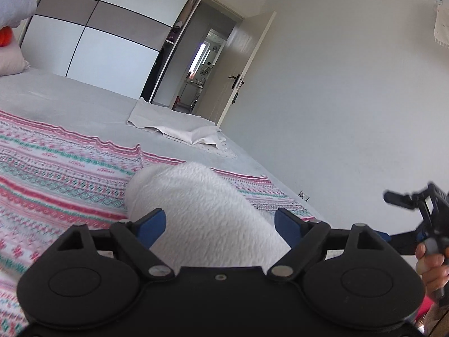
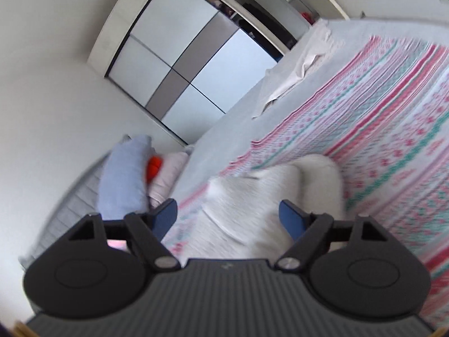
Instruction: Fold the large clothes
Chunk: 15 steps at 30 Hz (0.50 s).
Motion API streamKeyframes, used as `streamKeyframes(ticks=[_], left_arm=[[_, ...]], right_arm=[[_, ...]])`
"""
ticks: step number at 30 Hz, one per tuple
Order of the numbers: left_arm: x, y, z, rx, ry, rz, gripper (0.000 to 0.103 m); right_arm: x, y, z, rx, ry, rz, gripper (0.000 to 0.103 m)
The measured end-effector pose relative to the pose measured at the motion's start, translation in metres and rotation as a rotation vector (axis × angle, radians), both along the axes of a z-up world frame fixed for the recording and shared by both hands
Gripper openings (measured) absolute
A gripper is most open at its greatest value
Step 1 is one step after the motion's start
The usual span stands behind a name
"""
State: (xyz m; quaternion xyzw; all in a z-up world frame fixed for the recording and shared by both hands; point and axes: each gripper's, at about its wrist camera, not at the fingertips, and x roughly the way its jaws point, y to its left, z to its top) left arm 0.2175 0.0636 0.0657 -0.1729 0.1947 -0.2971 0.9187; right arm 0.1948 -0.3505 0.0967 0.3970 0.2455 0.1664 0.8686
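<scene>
A white fluffy garment (image 1: pixel 202 213) lies rolled or bunched on a pink, white and green patterned blanket (image 1: pixel 56 174) spread over the bed. My left gripper (image 1: pixel 219 221) is open, its blue pads on either side of the garment's near end without pressing it. In the right wrist view the same white garment (image 2: pixel 269 196) lies on the patterned blanket (image 2: pixel 393 129), and my right gripper (image 2: pixel 228 216) is open just above its near part. The right gripper also shows at the right edge of the left wrist view (image 1: pixel 421 210), held in a hand.
A folded cream cloth (image 1: pixel 179 129) lies on the grey sheet (image 1: pixel 70 98) near the bed's far edge. Pillows, blue (image 2: pixel 123 177) and pink (image 2: pixel 168 174), with an orange item between them, are at the bed's head. A wardrobe (image 1: pixel 92 28) and an open door (image 1: pixel 241 64) stand beyond.
</scene>
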Motion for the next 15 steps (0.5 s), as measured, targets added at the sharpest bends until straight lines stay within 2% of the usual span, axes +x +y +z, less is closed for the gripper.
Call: streamKeyframes(ticks=[3,4,6,7,8,9,10,11,13,15], left_arm=[[0.018,-0.014,0.001,0.011,0.000,-0.002,0.080],[0.023,-0.019,0.000,0.025,0.004,0.000,0.080],[0.028,-0.026,-0.002,0.052,0.013,-0.002,0.080],[0.029,-0.031,-0.004,0.068,0.017,-0.005,0.080],[0.030,-0.034,-0.006,0.085,0.019,-0.005,0.080],[0.031,-0.037,-0.007,0.102,0.019,-0.008,0.080],[0.030,-0.040,-0.008,0.120,0.015,-0.010,0.080],[0.030,-0.042,-0.007,0.137,0.005,-0.012,0.080],[0.027,-0.045,-0.001,0.145,-0.039,-0.020,0.080],[0.025,-0.051,0.007,0.141,-0.082,-0.031,0.080]], right_arm=[[0.051,0.015,-0.006,-0.090,0.127,-0.085,0.079],[0.066,0.021,-0.014,-0.136,0.197,-0.110,0.079],[0.094,0.028,-0.042,-0.163,0.346,-0.115,0.078],[0.102,0.031,-0.058,-0.169,0.411,-0.092,0.075],[0.104,0.035,-0.069,-0.196,0.443,-0.089,0.062],[0.100,0.042,-0.074,-0.252,0.425,-0.097,0.049],[0.093,0.049,-0.073,-0.310,0.377,-0.100,0.041],[0.084,0.052,-0.069,-0.310,0.319,-0.083,0.022],[0.059,0.045,-0.057,-0.241,0.197,-0.088,0.019],[0.036,0.036,-0.048,-0.221,0.093,-0.129,0.019]])
